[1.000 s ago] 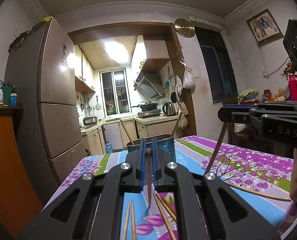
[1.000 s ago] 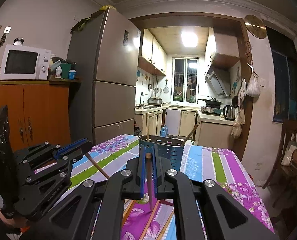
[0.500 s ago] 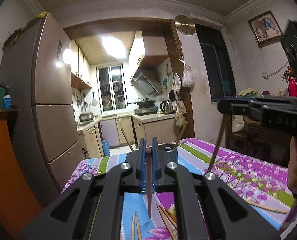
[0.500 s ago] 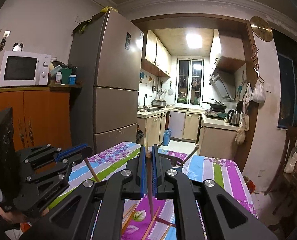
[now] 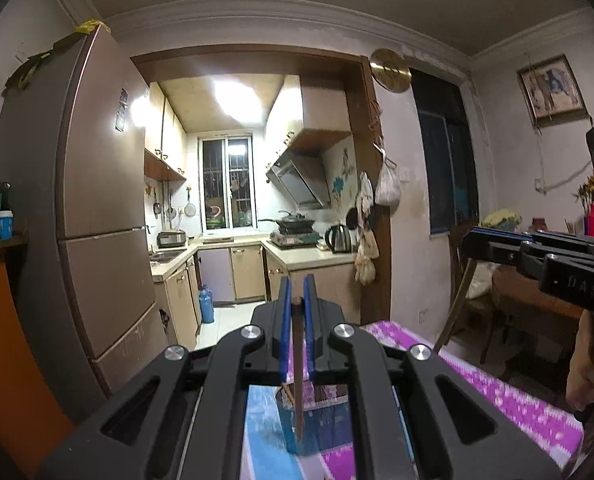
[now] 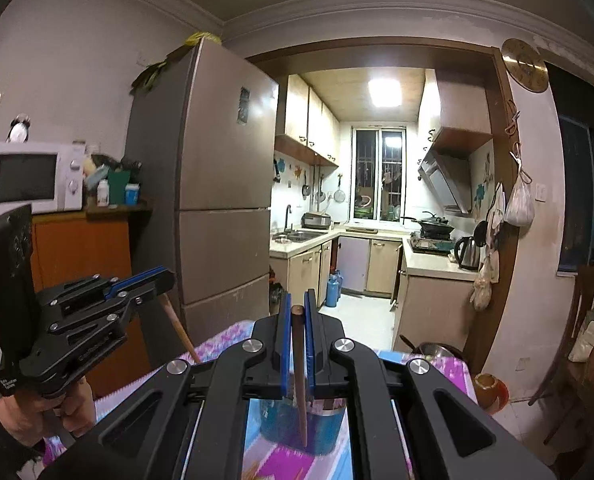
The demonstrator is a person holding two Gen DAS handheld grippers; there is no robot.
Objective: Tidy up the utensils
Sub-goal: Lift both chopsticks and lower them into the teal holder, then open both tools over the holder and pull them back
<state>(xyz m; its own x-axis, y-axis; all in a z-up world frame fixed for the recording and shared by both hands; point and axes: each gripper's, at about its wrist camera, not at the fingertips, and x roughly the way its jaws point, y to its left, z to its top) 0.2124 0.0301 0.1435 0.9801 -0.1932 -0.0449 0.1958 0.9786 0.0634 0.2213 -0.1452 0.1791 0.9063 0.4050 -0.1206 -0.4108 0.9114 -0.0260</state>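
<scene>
My left gripper (image 5: 295, 300) is pinching a thin brown wooden chopstick (image 5: 298, 376) that hangs tip-down right over the blue cylindrical utensil holder (image 5: 317, 420). My right gripper (image 6: 295, 306) is clamped on another brown wooden chopstick (image 6: 300, 380), pointing down above the same holder on the purple floral tablecloth (image 5: 509, 392).

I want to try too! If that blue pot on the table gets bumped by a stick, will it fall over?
Maybe. The blue pot looks taller than wide and probably light, so a sideways knock could tip it. The chopstick in the right gripper looks stiff, so it would push rather than bend.
</scene>
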